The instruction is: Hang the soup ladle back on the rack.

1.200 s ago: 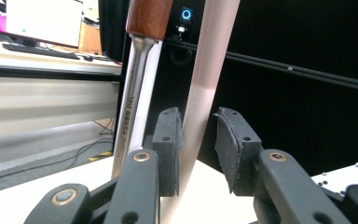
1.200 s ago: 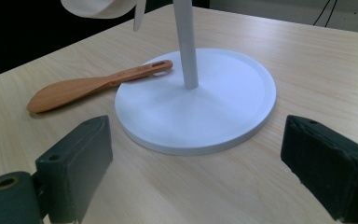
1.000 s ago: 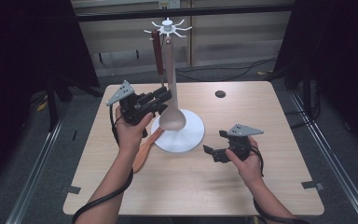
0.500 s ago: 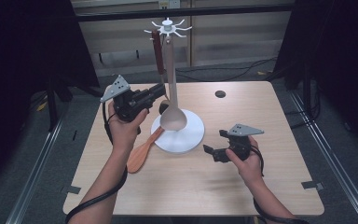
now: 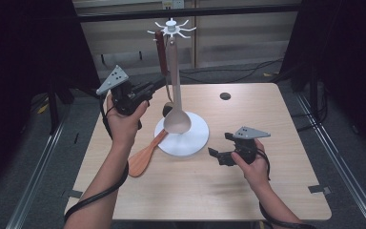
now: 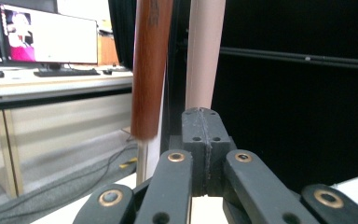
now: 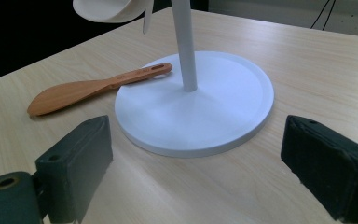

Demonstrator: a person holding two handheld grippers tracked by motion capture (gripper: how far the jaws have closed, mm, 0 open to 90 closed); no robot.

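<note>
A white utensil stand (image 5: 187, 141) rises from the table's middle. From its hooks hang a beige ladle (image 5: 176, 121) and a brown-handled utensil (image 5: 161, 52). A wooden spatula (image 5: 145, 155) lies on the table, its handle end resting on the stand's base (image 7: 223, 107). My left gripper (image 5: 153, 88) is raised beside the brown handle (image 6: 149, 70); its jaws have just been closing and now meet with nothing between them (image 6: 200, 135). The ladle's beige handle (image 6: 205, 51) shows just past them. My right gripper (image 5: 220, 145) rests low, right of the base, open and empty (image 7: 203, 168).
A small dark round spot (image 5: 225, 96) marks the table's far right part. Cables run over the floor behind the table. A lit monitor (image 6: 46, 37) and a keyboard stand on a desk beyond. The wooden spatula (image 7: 93, 88) lies left of the base.
My left hand has risen from beside the ladle's bowl to handle height and drifted left, uncovering the whole spatula. The right hand has not moved.
</note>
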